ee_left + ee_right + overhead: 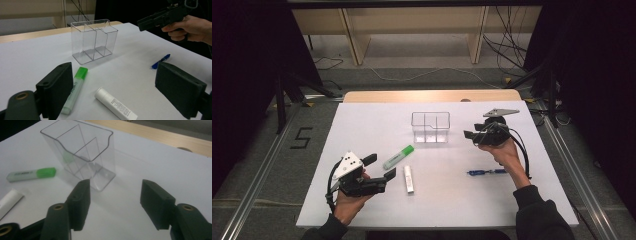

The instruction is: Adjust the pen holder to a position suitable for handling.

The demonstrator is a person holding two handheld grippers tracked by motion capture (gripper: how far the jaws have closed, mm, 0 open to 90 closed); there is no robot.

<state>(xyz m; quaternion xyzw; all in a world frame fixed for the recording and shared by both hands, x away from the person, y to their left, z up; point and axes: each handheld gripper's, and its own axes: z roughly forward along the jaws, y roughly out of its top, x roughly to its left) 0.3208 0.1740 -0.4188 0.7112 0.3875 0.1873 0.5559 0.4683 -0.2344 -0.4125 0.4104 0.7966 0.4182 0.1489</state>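
- clear plastic organizer (430,127) is the thing in play here: boxy, see-through, thin dividers splitting it into compartments, one wall dipping in a curved notch. it stands upright, open top facing up, long side running across the table, just ahead of the right gripper (113,202) and a bit to the left of its fingers
- right gripper's jaws are spread wide with nothing between them, held up off the white table (362,125)
- left gripper (115,92) is spread wide too, nothing pinched. the green highlighter (75,91) lies right by its left finger, cap end pointing toward the organizer, and a white tube (115,103) lies between the fingers on the tabletop
- blue pen (486,172) lies flat beside the person's right wrist, small and blurry
- lettering on the highlighter and tube is too soft to read
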